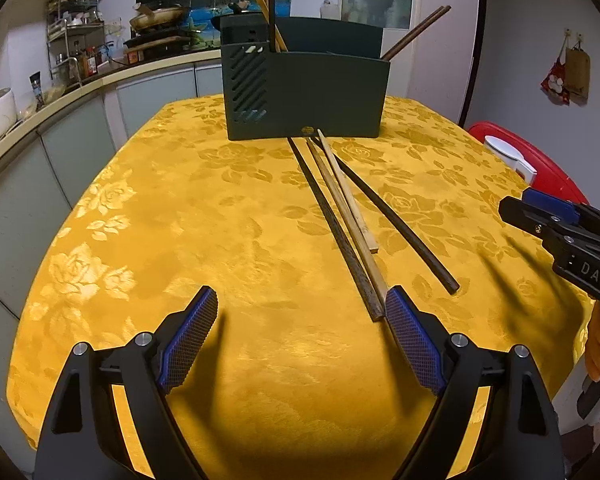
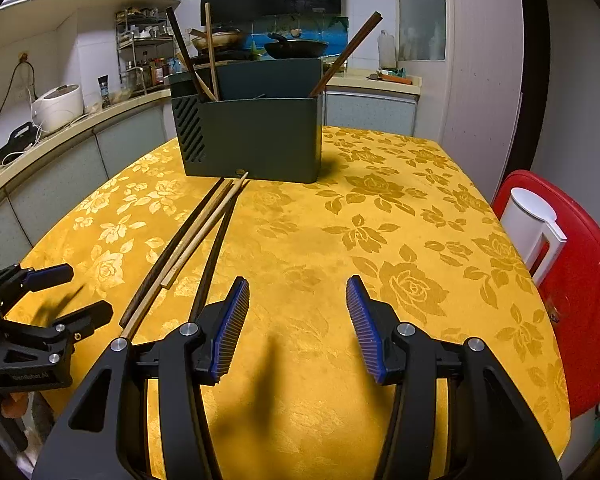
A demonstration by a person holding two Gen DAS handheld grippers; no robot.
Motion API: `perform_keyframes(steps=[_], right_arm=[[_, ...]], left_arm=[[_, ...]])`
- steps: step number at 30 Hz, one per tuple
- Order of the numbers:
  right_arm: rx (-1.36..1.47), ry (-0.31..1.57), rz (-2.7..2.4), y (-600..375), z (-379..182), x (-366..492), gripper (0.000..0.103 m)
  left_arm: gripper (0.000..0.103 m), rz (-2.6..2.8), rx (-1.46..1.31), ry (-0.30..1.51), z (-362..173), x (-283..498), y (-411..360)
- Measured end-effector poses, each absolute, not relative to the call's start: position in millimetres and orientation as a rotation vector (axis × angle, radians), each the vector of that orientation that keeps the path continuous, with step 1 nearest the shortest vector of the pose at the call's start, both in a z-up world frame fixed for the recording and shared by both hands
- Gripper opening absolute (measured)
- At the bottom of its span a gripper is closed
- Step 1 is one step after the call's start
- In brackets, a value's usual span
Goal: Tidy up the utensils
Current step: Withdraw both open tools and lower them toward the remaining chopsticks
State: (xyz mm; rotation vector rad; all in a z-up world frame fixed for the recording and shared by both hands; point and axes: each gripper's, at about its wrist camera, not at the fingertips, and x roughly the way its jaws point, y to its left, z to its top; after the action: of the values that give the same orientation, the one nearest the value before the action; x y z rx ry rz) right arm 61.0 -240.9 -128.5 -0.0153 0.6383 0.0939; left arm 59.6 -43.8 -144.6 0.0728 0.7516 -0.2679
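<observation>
Several chopsticks (image 1: 348,216), dark and pale, lie fanned on the yellow floral tablecloth (image 1: 180,208), their far tips at the foot of a dark green utensil holder (image 1: 306,96). More chopsticks stand in the holder's compartments. My left gripper (image 1: 302,300) is open low over the cloth; its right finger sits beside the near ends of the chopsticks, nothing between the jaws. My right gripper (image 2: 298,292) is open and empty, to the right of the chopsticks (image 2: 196,240), in front of the holder (image 2: 252,136). Each gripper shows at the edge of the other's view: the right (image 1: 560,236), the left (image 2: 40,300).
A red stool (image 2: 588,292) with a white container (image 2: 528,224) on it stands by the table's right edge. A kitchen counter (image 2: 60,140) with a rice cooker, bottles and pans curves along the left and back. The table's near edge lies just under both grippers.
</observation>
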Motion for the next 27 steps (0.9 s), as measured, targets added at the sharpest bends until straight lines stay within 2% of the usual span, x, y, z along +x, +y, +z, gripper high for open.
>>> perform_keyframes(steps=[27], right_arm=[[-0.059,0.682,0.206,-211,-147,56,0.049]], left_arm=[[0.083,-0.198,0.042,0.775,-155,67,-33]])
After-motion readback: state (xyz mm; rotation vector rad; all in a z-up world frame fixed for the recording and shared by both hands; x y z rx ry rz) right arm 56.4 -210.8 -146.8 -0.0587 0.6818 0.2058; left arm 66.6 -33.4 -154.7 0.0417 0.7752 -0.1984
